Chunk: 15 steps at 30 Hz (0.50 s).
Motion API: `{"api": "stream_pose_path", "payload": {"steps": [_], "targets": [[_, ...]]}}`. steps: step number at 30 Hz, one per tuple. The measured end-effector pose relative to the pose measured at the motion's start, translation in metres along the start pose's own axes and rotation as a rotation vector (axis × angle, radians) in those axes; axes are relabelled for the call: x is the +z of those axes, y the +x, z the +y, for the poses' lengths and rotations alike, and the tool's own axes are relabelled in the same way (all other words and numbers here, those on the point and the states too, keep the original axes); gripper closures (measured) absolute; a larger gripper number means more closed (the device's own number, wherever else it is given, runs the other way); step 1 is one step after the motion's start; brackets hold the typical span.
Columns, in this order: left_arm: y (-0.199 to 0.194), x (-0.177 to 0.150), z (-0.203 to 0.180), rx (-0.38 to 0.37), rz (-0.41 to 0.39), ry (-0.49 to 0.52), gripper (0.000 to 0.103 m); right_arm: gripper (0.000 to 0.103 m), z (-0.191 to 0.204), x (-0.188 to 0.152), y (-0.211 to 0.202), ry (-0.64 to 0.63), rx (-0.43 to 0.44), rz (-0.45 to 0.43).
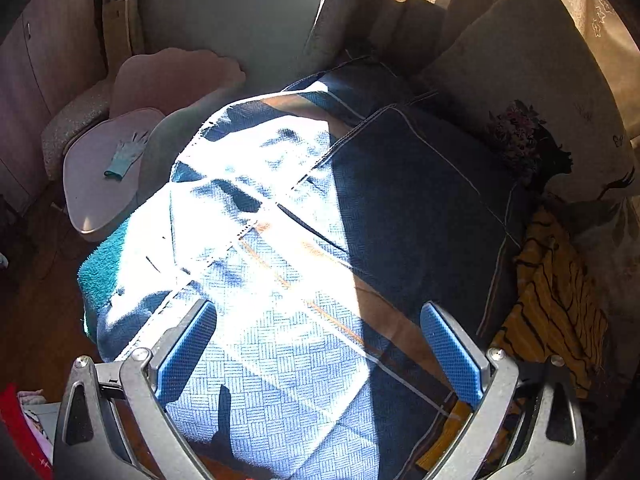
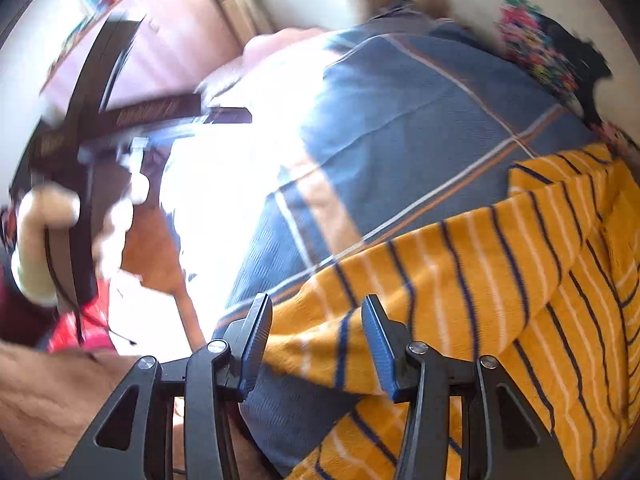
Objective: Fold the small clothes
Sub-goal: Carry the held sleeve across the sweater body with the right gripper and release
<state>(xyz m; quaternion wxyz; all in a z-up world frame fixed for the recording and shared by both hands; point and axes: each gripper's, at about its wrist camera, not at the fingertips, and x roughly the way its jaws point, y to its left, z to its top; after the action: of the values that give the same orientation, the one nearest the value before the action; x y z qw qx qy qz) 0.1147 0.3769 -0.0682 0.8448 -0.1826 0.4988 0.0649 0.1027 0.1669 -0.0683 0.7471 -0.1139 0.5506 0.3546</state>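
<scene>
Right tongs point(image 2: 316, 340) gape over the striped top point(image 2: 460, 280), heaped at the bed's point(image 2: 400, 112) right edge, gripping nothing; left tongs point(image 1: 320, 360) hang wide, empty. Closing may pinch the cover too.

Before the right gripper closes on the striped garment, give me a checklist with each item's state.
1. Right gripper open: ok.
2. Garment edge between its fingers: ok, the cloth lies in the gap.
3. Left gripper open and holding nothing: ok.
4. Garment spread flat: not ok, it lies bunched on the blanket.
5. Right wrist view sharp: not ok, blurred.
6. Only one layer in the gap: cannot tell.
</scene>
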Motion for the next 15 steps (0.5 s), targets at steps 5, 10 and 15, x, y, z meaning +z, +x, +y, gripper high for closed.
{"api": "stream_pose_path", "payload": {"steps": [5,10,15], "targets": [[0.000,0.000,0.004,-0.009,0.006,-0.014,0.001,0.048,0.051,-0.006,0.025,-0.333,-0.140,0.089],[0.003,-0.002,0.008,-0.011,0.013,-0.020,0.001,0.048,0.058,-0.017,0.036,-0.532,-0.249,0.158],[-0.001,-0.004,0.008,-0.010,0.008,-0.027,0.001,0.064,0.063,-0.012,0.067,-0.595,-0.295,0.183]]}}
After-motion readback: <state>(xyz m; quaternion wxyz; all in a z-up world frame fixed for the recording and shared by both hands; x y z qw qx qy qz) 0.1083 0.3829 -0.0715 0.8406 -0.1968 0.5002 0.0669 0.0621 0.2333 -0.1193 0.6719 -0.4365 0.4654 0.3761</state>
